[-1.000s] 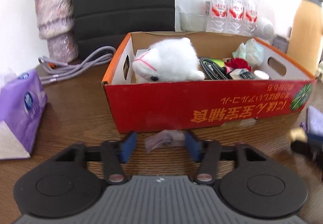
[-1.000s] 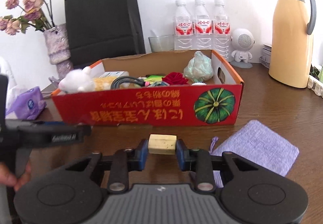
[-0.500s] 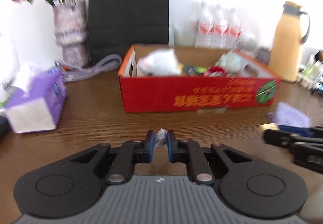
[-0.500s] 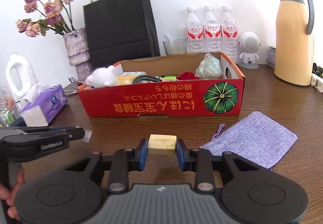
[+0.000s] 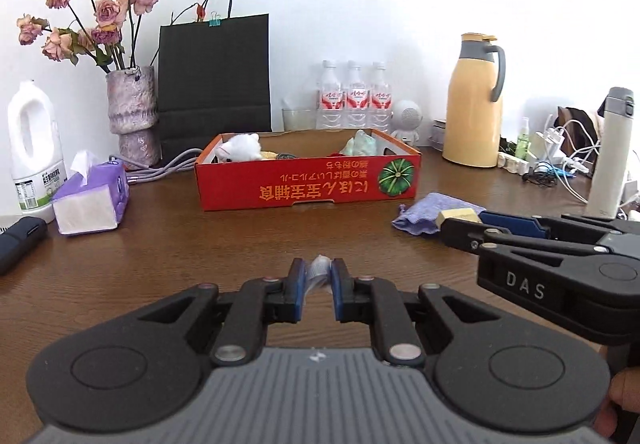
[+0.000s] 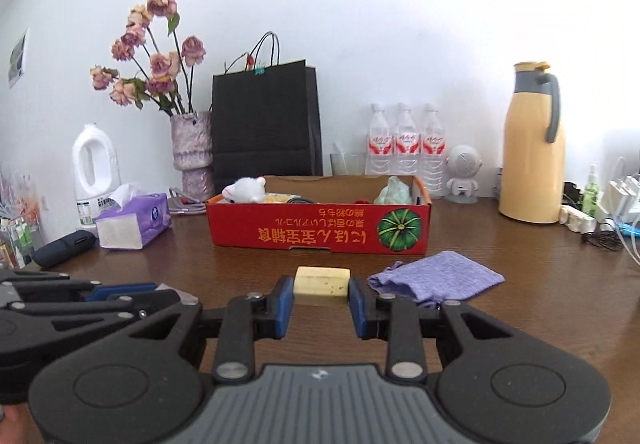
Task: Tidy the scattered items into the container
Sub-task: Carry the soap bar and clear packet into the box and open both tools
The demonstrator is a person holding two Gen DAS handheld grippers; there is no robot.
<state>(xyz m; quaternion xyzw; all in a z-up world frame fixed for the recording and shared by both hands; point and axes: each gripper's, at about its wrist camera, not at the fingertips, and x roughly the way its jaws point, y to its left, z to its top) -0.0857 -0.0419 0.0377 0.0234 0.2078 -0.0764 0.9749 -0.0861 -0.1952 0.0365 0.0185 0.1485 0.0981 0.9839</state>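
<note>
The red cardboard box [image 5: 308, 186] stands mid-table, also in the right wrist view [image 6: 320, 230], with a white plush toy [image 5: 240, 148], a green bundle and other items inside. My left gripper [image 5: 319, 276] is shut on a small crumpled clear wrapper [image 5: 320, 270], held above the table in front of the box. My right gripper [image 6: 321, 286] is shut on a pale yellow block [image 6: 321, 280]; the block also shows in the left wrist view [image 5: 458, 215]. A purple cloth pouch [image 6: 436, 276] lies on the table right of the box.
A purple tissue box [image 5: 92, 198], white jug [image 5: 34, 148], flower vase [image 5: 132, 112], black paper bag [image 5: 214, 80] and dark case [image 5: 20, 240] stand left and behind. Water bottles [image 5: 354, 100], a yellow thermos [image 5: 474, 112], a white tumbler [image 5: 610, 152] and cables sit right.
My left gripper shut on the wrapper in front of the box, lifted it and drew back. My right gripper, holding the yellow block, also drew back from the box.
</note>
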